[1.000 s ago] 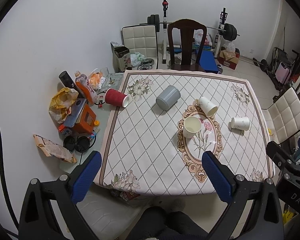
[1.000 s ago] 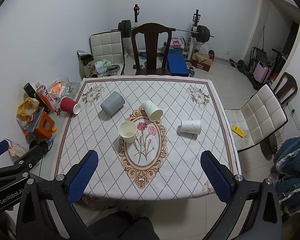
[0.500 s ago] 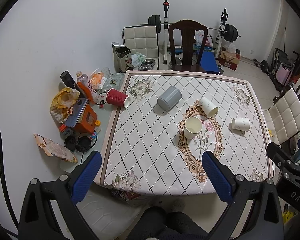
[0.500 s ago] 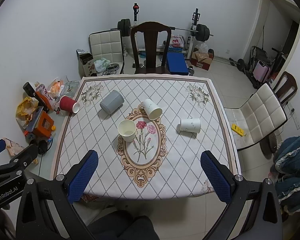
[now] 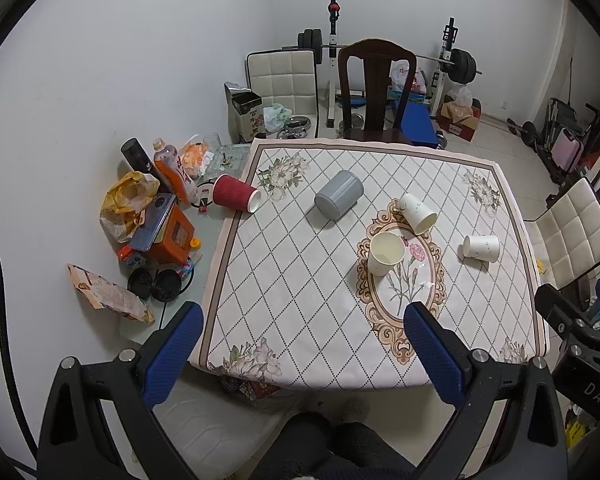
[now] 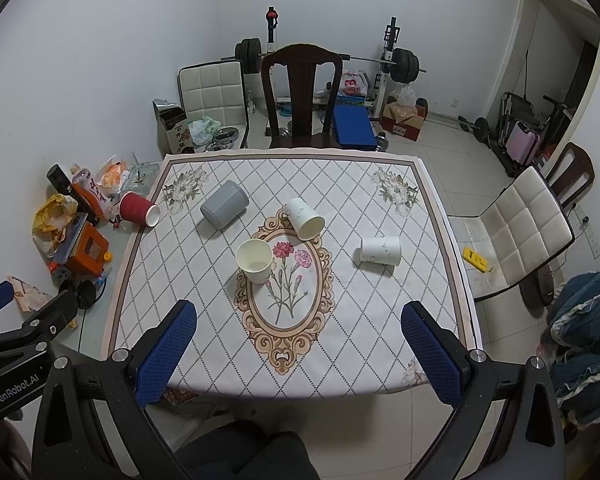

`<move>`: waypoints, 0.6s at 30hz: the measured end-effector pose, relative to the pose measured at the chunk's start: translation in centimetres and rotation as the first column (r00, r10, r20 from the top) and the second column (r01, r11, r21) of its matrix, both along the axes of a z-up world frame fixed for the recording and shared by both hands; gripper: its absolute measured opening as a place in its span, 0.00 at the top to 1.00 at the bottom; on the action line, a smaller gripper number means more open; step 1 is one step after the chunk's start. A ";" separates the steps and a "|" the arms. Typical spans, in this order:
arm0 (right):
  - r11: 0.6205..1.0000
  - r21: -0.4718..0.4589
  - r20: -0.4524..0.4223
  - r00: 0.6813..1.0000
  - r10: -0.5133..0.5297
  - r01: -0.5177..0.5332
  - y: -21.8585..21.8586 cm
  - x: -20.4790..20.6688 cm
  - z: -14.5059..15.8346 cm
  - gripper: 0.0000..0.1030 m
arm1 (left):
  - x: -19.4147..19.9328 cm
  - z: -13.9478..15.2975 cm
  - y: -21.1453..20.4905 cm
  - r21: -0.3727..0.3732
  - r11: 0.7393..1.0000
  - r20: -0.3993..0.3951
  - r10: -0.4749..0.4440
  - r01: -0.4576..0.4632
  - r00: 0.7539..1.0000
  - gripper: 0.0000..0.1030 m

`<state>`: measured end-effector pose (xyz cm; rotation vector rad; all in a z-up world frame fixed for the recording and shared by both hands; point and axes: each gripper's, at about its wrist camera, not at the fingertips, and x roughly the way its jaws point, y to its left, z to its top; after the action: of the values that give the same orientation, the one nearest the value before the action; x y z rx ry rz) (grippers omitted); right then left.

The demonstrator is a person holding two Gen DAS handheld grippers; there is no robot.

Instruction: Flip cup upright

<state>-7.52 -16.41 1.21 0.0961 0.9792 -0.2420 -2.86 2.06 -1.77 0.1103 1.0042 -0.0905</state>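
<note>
Ribbed red cup [image 5: 234, 199] toppled — grippers [image 5: 304, 354] [image 6: 300, 354] agape.

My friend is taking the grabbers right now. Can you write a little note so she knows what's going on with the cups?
Left gripper: open, empty, held above the near table edge.
Right gripper: open, empty, same height.
Cups: cream cup stands upright on the flower oval. Lying on their sides: red cup at the left edge, grey cup, speckled white cup, small white cup on the right.
Done: one cup is up.
Left: four cups to flip; none touched yet.
</note>
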 end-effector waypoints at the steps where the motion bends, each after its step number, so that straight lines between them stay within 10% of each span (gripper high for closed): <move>1: 1.000 -0.001 0.000 1.000 0.000 0.000 0.0 0.0 0.0 0.00 | 0.0 0.0 0.0 0.001 1.000 0.001 0.000 0.000 1.000 0.01; 18: 1.000 0.000 0.003 1.000 -0.005 0.005 0.1 0.0 0.0 0.00 | -0.2 0.0 0.2 -0.002 1.000 0.004 -0.001 0.001 1.000 0.01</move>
<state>-7.53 -16.32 1.16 0.0987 0.9765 -0.2466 -3.01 2.26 -1.79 0.1095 1.0004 -0.0918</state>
